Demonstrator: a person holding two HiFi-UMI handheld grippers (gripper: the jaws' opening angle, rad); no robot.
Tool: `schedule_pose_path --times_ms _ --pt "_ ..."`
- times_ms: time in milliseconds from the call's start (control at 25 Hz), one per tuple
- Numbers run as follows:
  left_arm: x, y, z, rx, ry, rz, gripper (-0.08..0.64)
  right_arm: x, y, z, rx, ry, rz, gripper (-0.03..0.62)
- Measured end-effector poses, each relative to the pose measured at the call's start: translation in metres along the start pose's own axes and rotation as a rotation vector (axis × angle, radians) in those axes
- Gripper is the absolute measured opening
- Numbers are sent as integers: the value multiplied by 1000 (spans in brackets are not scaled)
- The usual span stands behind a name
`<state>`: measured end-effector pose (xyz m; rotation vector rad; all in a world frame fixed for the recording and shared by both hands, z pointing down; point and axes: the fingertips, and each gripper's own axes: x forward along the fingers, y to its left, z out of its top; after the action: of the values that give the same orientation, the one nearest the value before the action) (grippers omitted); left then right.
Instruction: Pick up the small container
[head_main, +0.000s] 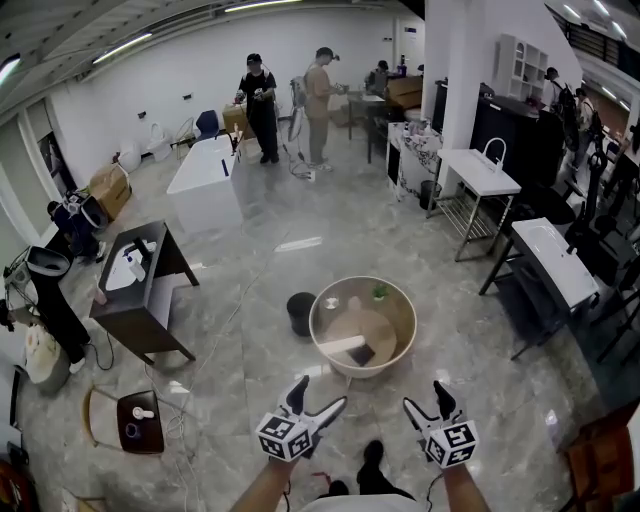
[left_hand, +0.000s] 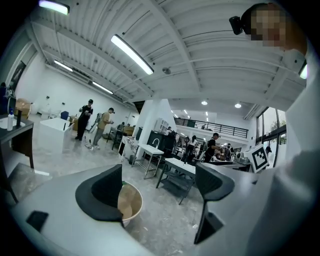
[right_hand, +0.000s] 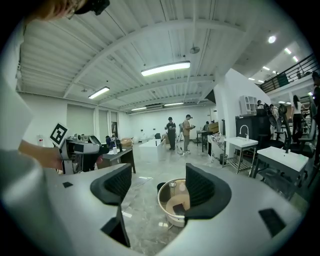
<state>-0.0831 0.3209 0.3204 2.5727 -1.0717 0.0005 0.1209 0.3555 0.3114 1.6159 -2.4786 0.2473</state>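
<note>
A round beige tub (head_main: 400, 340) stands on the marble floor ahead of me. Inside it are a small glass jar (head_main: 331, 302), a pale bottle (head_main: 353, 301), a little green plant (head_main: 379, 292) and a dark card (head_main: 362, 354). A small black bucket (head_main: 300, 312) stands against the tub's left side. My left gripper (head_main: 320, 393) and right gripper (head_main: 425, 397) hang open and empty, short of the tub. The right gripper view shows the tub (right_hand: 165, 207), jar (right_hand: 172, 186) and bucket (right_hand: 161, 186) between the open jaws. In the left gripper view its left jaw hides most of the tub (left_hand: 131, 202).
A dark cabinet with a white basin (head_main: 140, 280) stands to the left, with a low stool (head_main: 140, 420) in front of it. White sinks on metal frames (head_main: 555, 260) line the right side. Two people (head_main: 262, 105) stand far back beside a white bathtub (head_main: 205, 165).
</note>
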Motion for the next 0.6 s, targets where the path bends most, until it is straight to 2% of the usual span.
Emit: schedule_pose_path --times_ms 600 --pt "139 48 14 -18 59 51 463 112 -112 10 16 42 86 341"
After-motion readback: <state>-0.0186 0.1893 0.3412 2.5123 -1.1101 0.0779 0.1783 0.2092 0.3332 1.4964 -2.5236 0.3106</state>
